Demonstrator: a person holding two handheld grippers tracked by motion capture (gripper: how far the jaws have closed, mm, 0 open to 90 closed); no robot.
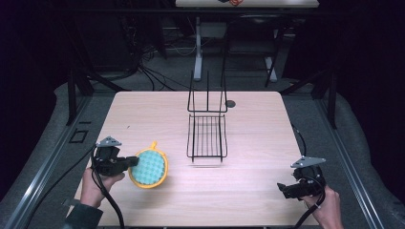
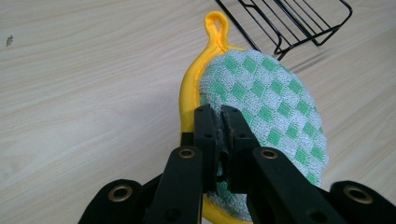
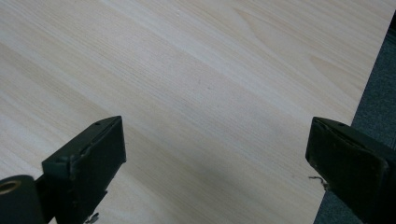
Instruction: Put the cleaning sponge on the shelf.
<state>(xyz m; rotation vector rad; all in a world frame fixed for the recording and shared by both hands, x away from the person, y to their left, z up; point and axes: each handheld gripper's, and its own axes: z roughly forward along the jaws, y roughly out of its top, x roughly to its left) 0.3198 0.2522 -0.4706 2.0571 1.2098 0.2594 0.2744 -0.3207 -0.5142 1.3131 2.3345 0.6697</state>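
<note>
yellow-rimmed scrubbing pad (image 1: pixel 149 168) sits pinched at its edge in our left gripper (image 1: pixel 128 163), jaws clamped on it, loop pointing away. wire rack (image 1: pixel 207 136) stands just ahead to the right on the tabletop (image 1: pixel 253 143); right gripper (image 1: pixel 282 189) idles, jaws spread wide.

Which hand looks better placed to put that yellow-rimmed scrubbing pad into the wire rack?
Probably the left: its tongs are shut on the pad, close to the rack. The right tongs stand open over bare table, farther off.
</note>
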